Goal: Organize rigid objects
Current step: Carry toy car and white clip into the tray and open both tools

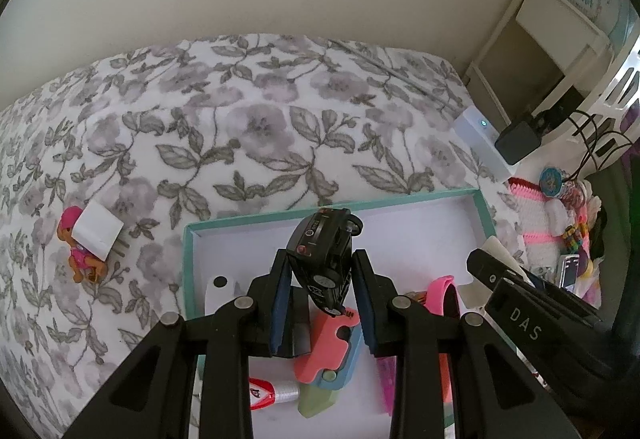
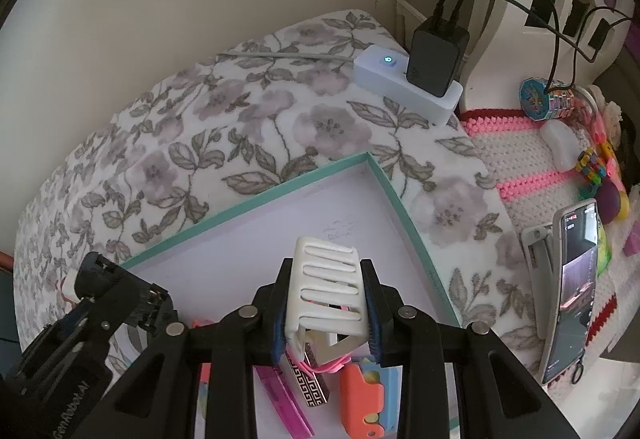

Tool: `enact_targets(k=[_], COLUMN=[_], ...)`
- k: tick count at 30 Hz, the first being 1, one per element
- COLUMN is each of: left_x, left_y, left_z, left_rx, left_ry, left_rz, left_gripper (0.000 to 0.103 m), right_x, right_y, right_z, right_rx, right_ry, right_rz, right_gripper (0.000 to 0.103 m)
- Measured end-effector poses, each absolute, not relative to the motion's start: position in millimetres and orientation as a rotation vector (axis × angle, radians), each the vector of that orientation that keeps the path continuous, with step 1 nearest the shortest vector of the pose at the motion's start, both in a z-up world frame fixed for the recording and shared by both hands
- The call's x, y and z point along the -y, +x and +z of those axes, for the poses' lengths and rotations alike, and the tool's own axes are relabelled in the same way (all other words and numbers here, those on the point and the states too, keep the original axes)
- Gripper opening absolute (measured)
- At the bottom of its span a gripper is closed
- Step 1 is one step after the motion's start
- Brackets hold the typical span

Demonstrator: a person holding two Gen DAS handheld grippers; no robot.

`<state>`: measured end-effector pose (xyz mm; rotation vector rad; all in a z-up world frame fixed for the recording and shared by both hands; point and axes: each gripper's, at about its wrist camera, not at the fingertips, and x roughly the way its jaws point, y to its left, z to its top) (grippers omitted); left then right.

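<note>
My left gripper (image 1: 322,271) is shut on a black toy car (image 1: 325,253), held nose-down above the teal-rimmed white tray (image 1: 440,217). My right gripper (image 2: 329,289) is shut on a white slotted plastic piece (image 2: 326,287) above the same tray (image 2: 260,235). Under the left gripper lie a pink and blue foam piece (image 1: 330,349), a glue tube (image 1: 272,391), a pink band (image 1: 440,289) and a white piece (image 1: 218,291). Under the right gripper lie an orange and blue foam piece (image 2: 366,395), a patterned bar (image 2: 310,383) and a magenta strip (image 2: 280,395). A pink dog figure (image 1: 78,253) and a white card (image 1: 98,233) lie on the floral cloth at left.
The floral cloth (image 1: 248,127) covers the surface. A white power strip (image 2: 408,87) with a black charger (image 2: 436,57) sits at the back right. A knitted mat (image 2: 532,163) with small toys and a phone on a stand (image 2: 572,287) lie at right. The other gripper shows in each view's lower corner.
</note>
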<state>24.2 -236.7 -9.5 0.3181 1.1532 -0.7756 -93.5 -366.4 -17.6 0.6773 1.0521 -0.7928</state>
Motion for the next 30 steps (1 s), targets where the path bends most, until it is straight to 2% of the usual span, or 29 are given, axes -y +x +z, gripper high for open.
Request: enact_targets(k=[9, 11, 13, 18, 21, 22, 25, 30], left_x=[237.7, 237.5, 236.9, 233.6, 229.7, 227.6, 221.1, 207.1], left_y=[23.5, 24.0, 24.5, 27.6, 30.9, 32.8, 39.0, 51.8], left_z=[-13.2, -12.6, -12.0, -6.5, 0.0, 2.9, 9.4, 18.0], left_rx=[-1.156, -1.156, -1.153, -1.142, -1.128, -1.122, -1.110, -1.087], left_ry=[0.336, 0.336, 0.339, 0.336, 0.327, 0.321, 0.301, 0.267], left_rz=[-0.766, -0.761, -0.757, -0.739, -0.725, -0.718, -0.694, -0.644], left_gripper=[0.032, 0.037, 0.050, 0.051, 0.057, 0.061, 0.070, 0.076], right_x=[365.1, 365.2, 365.4, 365.7, 365.7, 365.9, 366.7, 363.2], right_y=[-92.3, -92.4, -93.0, -93.3, -94.0, -94.4, -95.8, -95.1], right_z=[-21.2, -21.3, -21.4, -21.2, -19.4, -17.8, -10.0, 4.8], right_rx=[-1.066, -1.067, -1.068, -1.067, -1.065, -1.061, -1.040, -1.006], right_ry=[0.675, 0.676, 0.679, 0.684, 0.688, 0.689, 0.695, 0.673], right_rz=[-0.785, -0.785, -0.784, -0.781, -0.780, -0.782, -0.786, -0.787], right_gripper=[0.033, 0.033, 0.033, 0.033, 0.034, 0.038, 0.060, 0.061])
